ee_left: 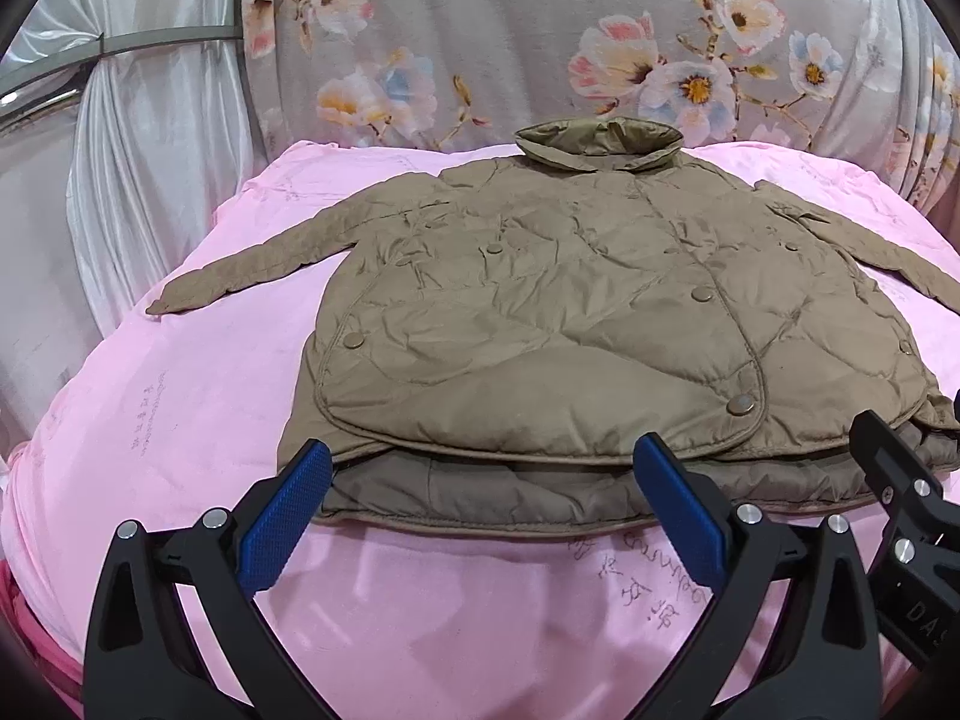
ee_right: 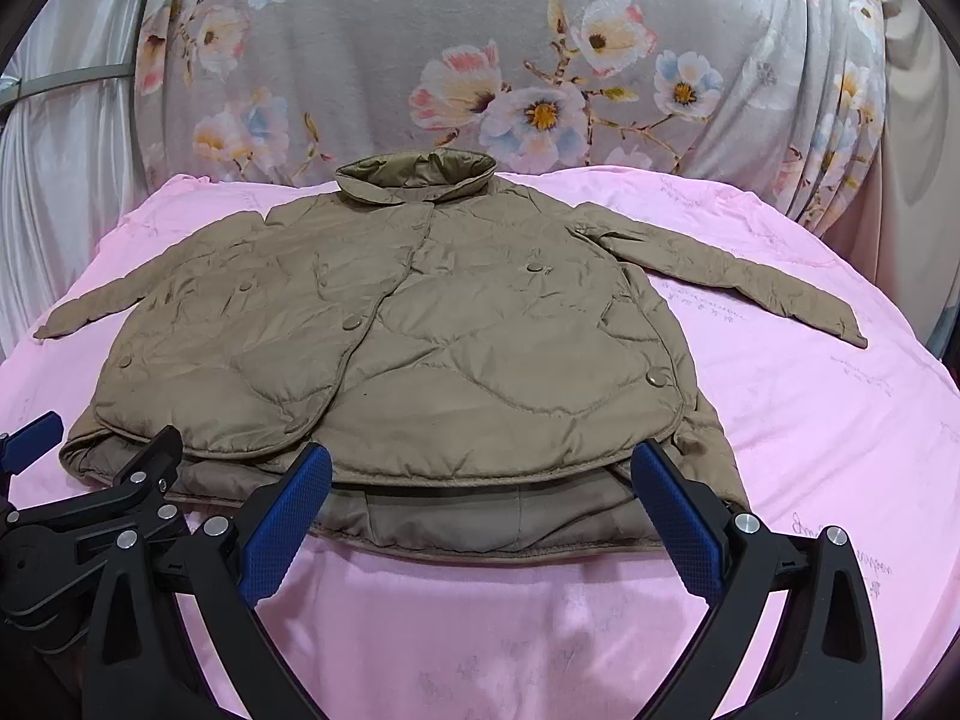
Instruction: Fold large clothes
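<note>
Surface: we see a pink sheet (ee_left: 180, 396) spread over a soft, rounded top, with faint handwriting on the cloth just ahead of and between our fingers.
Room: beyond the sheet hangs a grey floral cloth (ee_left: 480, 48); a pale satin curtain (ee_left: 138, 138) falls to the left of it in the left wrist view.
Jacket: we find the brown quilted jacket (ee_left: 540, 312) lying flat, front side up and snapped closed, its collar (ee_left: 600, 144) at the far end and a sleeve spread out to each side.
Left gripper: our left gripper (ee_left: 480, 510) has its blue-padded fingers (ee_left: 282, 528) wide apart, with nothing between the pads.
Left fingers and jacket: the two tips overlap the near hem in view; whether they touch the cloth we cannot tell.
Right gripper: our right gripper (ee_right: 480, 510) is likewise spread wide and holds nothing.
Right fingers and jacket: the hem lies across the gap between the tips, and the jacket's body stretches away ahead of them.
Neighbours: each gripper shows at the edge of the other's view, just beside the hem.
</note>
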Demonstrator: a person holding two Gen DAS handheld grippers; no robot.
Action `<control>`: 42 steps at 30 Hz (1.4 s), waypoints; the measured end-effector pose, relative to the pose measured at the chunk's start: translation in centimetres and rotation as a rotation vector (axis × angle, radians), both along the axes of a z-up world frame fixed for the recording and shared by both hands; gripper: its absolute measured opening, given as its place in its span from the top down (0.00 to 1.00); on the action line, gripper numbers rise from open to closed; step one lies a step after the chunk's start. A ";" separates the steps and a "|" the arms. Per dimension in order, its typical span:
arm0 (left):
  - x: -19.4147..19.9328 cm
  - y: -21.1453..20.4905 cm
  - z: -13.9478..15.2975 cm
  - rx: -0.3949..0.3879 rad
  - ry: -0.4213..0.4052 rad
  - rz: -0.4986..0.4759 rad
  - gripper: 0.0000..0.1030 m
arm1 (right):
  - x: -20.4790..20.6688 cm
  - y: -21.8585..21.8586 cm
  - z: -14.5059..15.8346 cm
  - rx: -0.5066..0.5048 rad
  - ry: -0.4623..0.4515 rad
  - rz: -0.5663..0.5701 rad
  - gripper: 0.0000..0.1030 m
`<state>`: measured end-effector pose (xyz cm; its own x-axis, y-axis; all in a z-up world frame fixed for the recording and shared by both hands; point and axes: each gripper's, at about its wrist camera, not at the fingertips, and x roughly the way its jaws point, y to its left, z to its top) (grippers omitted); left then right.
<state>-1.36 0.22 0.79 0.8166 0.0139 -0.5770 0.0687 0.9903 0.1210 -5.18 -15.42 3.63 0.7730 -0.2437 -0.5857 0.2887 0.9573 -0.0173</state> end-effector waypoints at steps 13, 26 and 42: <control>-0.2 0.6 -0.3 -0.022 0.008 0.011 0.05 | -0.2 -0.1 -0.1 0.017 0.013 0.005 0.05; -0.3 0.8 -0.3 -0.024 0.007 0.019 0.05 | -0.1 0.3 -0.2 0.015 0.012 0.016 0.05; -0.2 1.4 -0.4 -0.023 0.012 0.023 0.05 | 0.1 0.8 -0.5 0.019 0.019 0.028 0.05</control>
